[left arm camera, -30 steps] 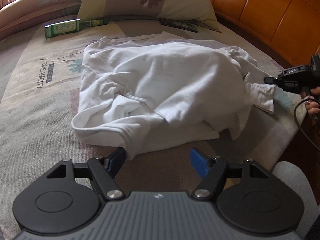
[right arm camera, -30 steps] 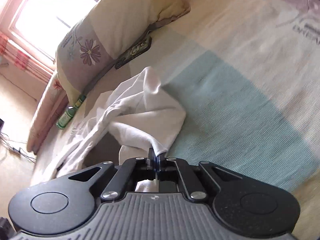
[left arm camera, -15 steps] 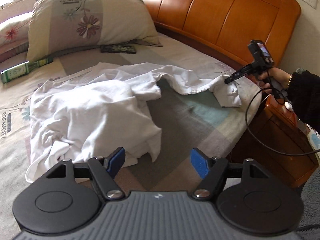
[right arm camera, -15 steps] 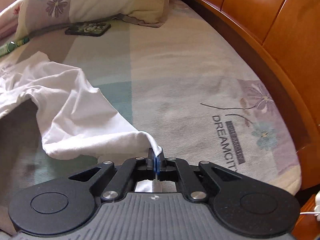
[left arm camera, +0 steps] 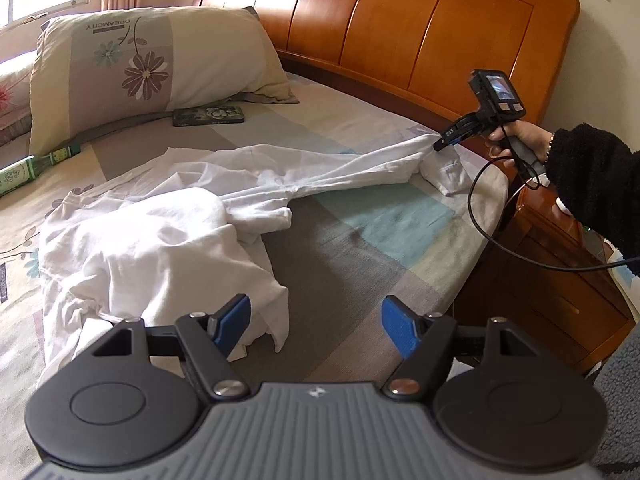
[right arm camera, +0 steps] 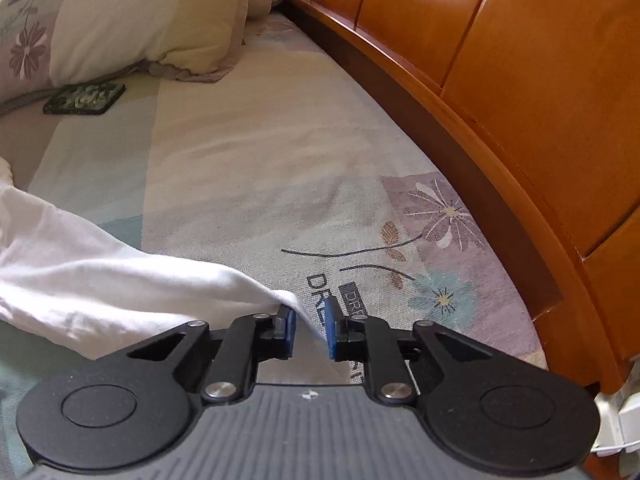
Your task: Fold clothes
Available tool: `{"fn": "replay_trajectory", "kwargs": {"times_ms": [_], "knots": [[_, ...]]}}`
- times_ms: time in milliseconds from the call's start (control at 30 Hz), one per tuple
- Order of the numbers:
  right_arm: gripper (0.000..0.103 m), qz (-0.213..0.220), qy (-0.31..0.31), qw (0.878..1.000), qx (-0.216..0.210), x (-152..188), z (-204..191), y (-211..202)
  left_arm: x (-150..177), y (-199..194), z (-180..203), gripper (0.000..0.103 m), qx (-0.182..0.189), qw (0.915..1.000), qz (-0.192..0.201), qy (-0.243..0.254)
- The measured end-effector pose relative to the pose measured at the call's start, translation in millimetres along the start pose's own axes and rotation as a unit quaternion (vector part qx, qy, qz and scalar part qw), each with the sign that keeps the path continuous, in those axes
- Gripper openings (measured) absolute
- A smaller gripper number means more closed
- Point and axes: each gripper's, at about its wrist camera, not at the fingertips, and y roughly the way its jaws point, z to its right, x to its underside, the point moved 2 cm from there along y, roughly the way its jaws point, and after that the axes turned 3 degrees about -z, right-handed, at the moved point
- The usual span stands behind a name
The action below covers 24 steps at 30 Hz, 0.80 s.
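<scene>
A white garment [left arm camera: 160, 236] lies crumpled on the bed, one part stretched out toward the headboard corner. My left gripper [left arm camera: 316, 322] is open and empty, just above the garment's near edge. My right gripper [right arm camera: 310, 330] has its blue jaws partly apart, with the garment's pulled-out end [right arm camera: 120, 280] lying between them. The left wrist view shows the right gripper [left arm camera: 442, 144] at that end of the cloth near the bed's right edge.
A flowered pillow [left arm camera: 140, 68] leans at the head of the bed, with a dark phone [left arm camera: 208, 116] and a green bottle [left arm camera: 24, 170] beside it. The wooden headboard [left arm camera: 400, 32] runs behind. A wooden nightstand [left arm camera: 560, 292] stands past the bed's right edge.
The right gripper pulled the garment's end out toward the headboard corner, then its jaws opened. The left gripper stayed open and its view swung right.
</scene>
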Motion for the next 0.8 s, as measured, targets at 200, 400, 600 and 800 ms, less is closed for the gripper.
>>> {"fn": "replay_trajectory", "kwargs": {"times_ms": [200,400,600,800], "knots": [[0.046,0.006,0.138,0.987,-0.085,51.5,39.3,-11.3,3.9,4.5,-5.3,0.072,-0.002,0.9999,-0.007,-0.008],[0.043,-0.014,0.163,0.983,-0.088,78.5,38.2,6.5,1.7,8.0,-0.5,0.072,0.0,0.9999,-0.011,-0.001],[0.043,0.052,0.108,0.986,-0.117,42.8,9.6,-28.7,0.4,3.0,-4.1,0.073,-0.006,1.0,-0.004,0.001],[0.043,0.07,0.01,0.978,-0.197,-18.2,-83.9,-17.9,-4.6,8.1,-16.6,0.073,-0.011,0.9999,0.0,-0.008]]}}
